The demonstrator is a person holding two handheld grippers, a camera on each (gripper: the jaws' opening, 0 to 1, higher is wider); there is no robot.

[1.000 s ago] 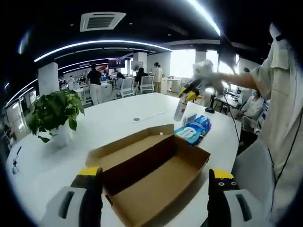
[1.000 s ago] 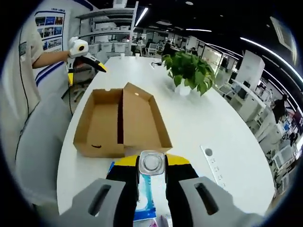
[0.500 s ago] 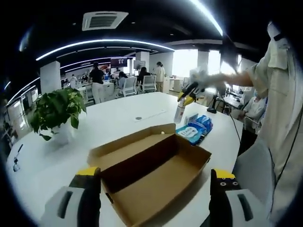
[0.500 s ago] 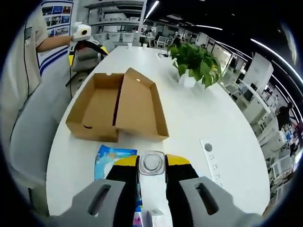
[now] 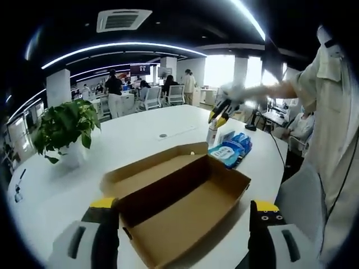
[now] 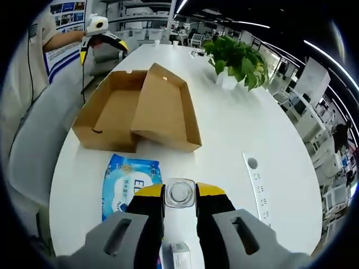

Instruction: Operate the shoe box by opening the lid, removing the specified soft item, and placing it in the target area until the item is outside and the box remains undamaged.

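Clamping a clear bottle [image 6: 179,193], the right hand-held gripper [image 6: 179,197] hangs beside the wipes pack [image 6: 128,182] — shoe box [image 6: 140,109] beyond.

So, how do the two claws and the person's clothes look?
Both claws are grey moulded plastic with black fingers tipped in yellow: left claw, right claw. The left claw's back end is a white rounded housing. The person's short sleeve is pale beige.

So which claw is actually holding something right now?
The right claw: it is shut on a clear bottle, seen cap-on between its jaws. The left claw stands open over the empty shoe box.
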